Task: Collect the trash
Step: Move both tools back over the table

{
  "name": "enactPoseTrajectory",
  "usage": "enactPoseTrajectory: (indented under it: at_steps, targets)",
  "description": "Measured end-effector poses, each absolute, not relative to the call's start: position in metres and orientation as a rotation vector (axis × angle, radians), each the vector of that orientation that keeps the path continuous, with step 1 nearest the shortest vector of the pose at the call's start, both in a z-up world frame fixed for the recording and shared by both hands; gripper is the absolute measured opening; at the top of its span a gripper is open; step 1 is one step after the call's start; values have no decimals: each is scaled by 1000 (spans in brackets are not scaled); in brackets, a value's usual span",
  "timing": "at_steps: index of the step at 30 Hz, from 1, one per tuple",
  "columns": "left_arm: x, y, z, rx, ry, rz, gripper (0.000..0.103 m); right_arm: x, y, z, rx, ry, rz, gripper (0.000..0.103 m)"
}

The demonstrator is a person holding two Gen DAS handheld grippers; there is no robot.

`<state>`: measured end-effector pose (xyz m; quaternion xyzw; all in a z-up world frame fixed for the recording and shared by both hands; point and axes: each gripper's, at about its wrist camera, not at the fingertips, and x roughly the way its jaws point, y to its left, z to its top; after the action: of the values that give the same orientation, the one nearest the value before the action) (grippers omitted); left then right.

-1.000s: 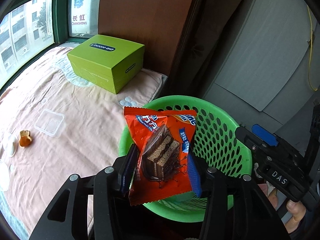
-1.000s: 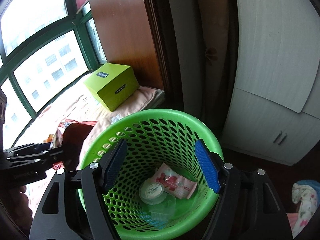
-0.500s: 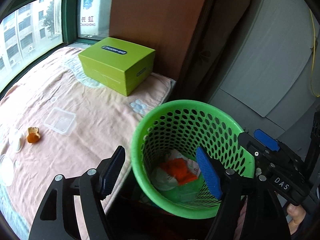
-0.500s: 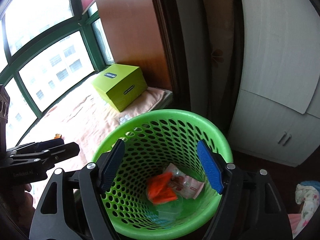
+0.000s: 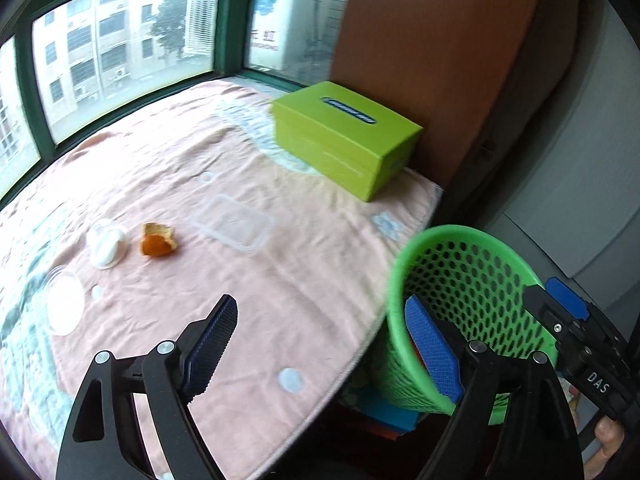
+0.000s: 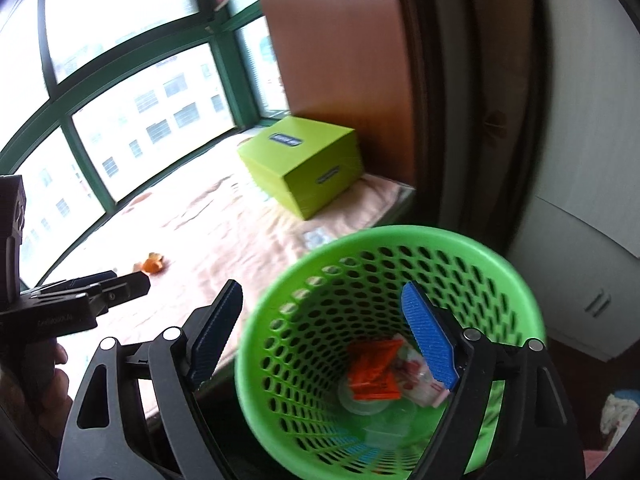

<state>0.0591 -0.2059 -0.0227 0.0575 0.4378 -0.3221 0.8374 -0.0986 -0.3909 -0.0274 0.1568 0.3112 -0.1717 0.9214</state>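
Observation:
A green perforated trash basket (image 5: 472, 264) (image 6: 404, 240) stands beside the bed edge. In it lie an orange snack wrapper (image 6: 374, 372), a pink wrapper and clear plastic pieces. On the pink blanket (image 5: 248, 280) lie an orange peel (image 5: 158, 240) (image 6: 152, 264), a clear plastic box (image 5: 234, 222), a white cup (image 5: 105, 248) and a clear lid (image 5: 64, 304). My left gripper (image 5: 320, 348) is open and empty over the blanket edge. My right gripper (image 6: 320, 340) is open and empty over the basket's left rim.
A lime green cardboard box (image 5: 344, 136) (image 6: 304, 164) sits at the far corner of the bed against a brown wooden panel. Windows (image 5: 120, 48) run along the far side. White cupboard doors (image 6: 580, 260) stand to the right of the basket.
My left gripper opened and dropped the orange snack wrapper into the basket, then swung left toward the bed. My right gripper stayed open over the basket.

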Motion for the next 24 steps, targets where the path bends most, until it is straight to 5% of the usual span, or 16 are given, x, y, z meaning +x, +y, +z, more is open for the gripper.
enactPoseTrajectory:
  at_steps: [24]
  targets:
    - [184,-4,-90,50,1034,-180,94,11,-297,-44,234,734,-114,84]
